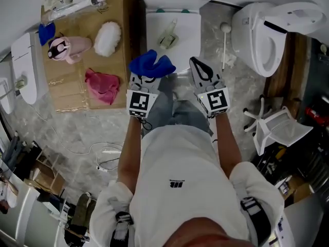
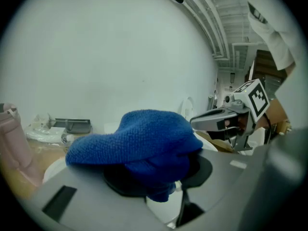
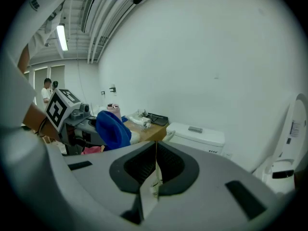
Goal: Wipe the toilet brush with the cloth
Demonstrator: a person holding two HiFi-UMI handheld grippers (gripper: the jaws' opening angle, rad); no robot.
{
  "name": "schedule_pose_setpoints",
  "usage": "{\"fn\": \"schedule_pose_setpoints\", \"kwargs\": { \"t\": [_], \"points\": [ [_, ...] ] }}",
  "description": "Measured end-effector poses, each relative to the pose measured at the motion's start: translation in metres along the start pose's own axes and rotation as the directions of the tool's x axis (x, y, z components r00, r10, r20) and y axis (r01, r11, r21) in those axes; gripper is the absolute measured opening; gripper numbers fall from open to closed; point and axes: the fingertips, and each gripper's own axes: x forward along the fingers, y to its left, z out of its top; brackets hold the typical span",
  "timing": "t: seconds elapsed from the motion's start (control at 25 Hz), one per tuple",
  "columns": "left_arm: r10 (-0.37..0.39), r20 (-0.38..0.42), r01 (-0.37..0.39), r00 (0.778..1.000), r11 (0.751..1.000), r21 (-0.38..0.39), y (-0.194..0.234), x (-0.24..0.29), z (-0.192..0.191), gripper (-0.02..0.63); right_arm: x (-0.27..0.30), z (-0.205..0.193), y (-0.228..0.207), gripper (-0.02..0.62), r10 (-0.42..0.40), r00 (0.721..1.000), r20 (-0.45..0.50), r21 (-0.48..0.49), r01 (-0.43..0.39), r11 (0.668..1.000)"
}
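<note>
The left tool point(image 1: 148, 72) clenches a crumpled blue knitted cloth point(image 1: 151, 65). The right tool point(image 1: 195, 63) is clenched on nothing. A white long-handled toilet brush point(image 1: 224, 45) is on the marbled floor point(image 1: 67, 133), far right of both tools.

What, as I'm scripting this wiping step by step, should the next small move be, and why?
Probably swing the right gripper toward the white long-handled toilet brush off to its right: its tongs are shut on nothing, while the left gripper already clamps the blue fuzzy cloth.

Head view looks steeply down; gripper views face the wall point(image 2: 96, 42).
</note>
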Motion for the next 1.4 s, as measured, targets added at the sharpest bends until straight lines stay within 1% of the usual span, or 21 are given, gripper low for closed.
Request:
{"fn": "schedule_pose_setpoints", "kwargs": {
  "t": [0.28, 0.52, 0.84, 1.0, 1.24, 1.4],
  "points": [
    [-0.025, -0.059, 0.023, 0.998, 0.999, -0.035, 0.022, 0.038, -0.042, 0.160, 0.045, -0.036, -0.011, 0.006, 0.015, 0.996, -0.082, -0.039, -0.018, 0.999],
    [-0.034, -0.069, 0.034, 0.997, 0.999, -0.009, 0.034, 0.066, -0.065, 0.160, 0.073, -0.081, -0.017, 0.012, 0.025, 0.990, -0.140, -0.037, -0.030, 0.999],
    [-0.045, -0.105, 0.047, 0.993, 0.999, 0.008, 0.041, 0.094, -0.111, 0.160, 0.097, -0.143, -0.021, 0.021, 0.054, 0.975, -0.214, -0.095, -0.075, 0.993],
    [-0.043, -0.112, 0.046, 0.993, 0.998, 0.030, 0.043, 0.104, -0.125, 0.160, 0.111, -0.167, -0.022, 0.026, 0.080, 0.973, -0.216, -0.064, -0.096, 0.993],
    [-0.042, -0.100, 0.044, 0.994, 0.999, 0.025, 0.037, 0.123, -0.138, 0.160, 0.131, -0.198, -0.024, 0.032, 0.113, 0.973, -0.202, -0.063, -0.128, 0.990],
    [-0.023, -0.085, 0.023, 0.996, 1.000, 0.005, 0.035, 0.136, -0.148, 0.160, 0.147, -0.217, -0.024, 0.037, 0.142, 0.969, -0.201, -0.054, -0.156, 0.986]
  ]
}}
